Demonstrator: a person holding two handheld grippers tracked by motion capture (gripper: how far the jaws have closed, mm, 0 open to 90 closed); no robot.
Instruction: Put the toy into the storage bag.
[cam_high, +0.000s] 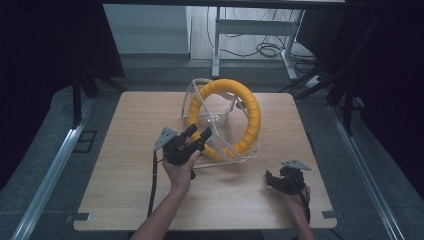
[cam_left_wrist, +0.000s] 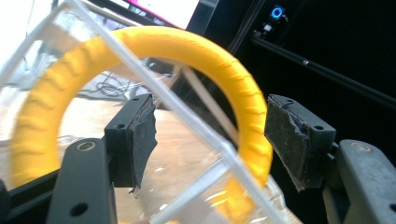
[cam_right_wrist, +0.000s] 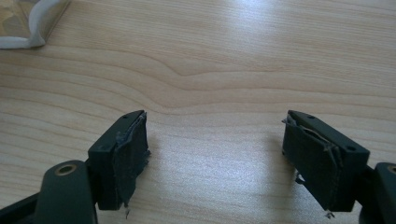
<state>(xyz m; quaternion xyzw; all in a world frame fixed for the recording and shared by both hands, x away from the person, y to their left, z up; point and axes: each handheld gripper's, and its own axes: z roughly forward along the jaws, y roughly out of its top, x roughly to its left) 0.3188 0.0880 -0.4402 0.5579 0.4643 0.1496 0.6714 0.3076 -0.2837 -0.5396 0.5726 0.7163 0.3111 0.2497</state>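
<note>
A yellow ribbed ring (cam_high: 252, 112) stands on edge inside a clear plastic cover (cam_high: 220, 125) with white seams, at the middle of the wooden table (cam_high: 130, 150). My left gripper (cam_high: 198, 132) is open at the cover's near left side. In the left gripper view its jaws stand wide apart on either side of a white seam (cam_left_wrist: 187, 116), with the yellow ring (cam_left_wrist: 224, 65) arching behind; my left gripper (cam_left_wrist: 210, 135) holds nothing. My right gripper (cam_high: 269, 179) rests low over the table at the front right, open. The right gripper (cam_right_wrist: 215, 154) has bare wood between its pads.
A corner of the cover (cam_right_wrist: 32, 23) lies at the upper left of the right gripper view. Metal table legs and cables (cam_high: 265, 47) sit on the floor beyond the far edge. Dark curtains flank both sides, and rails run along the floor.
</note>
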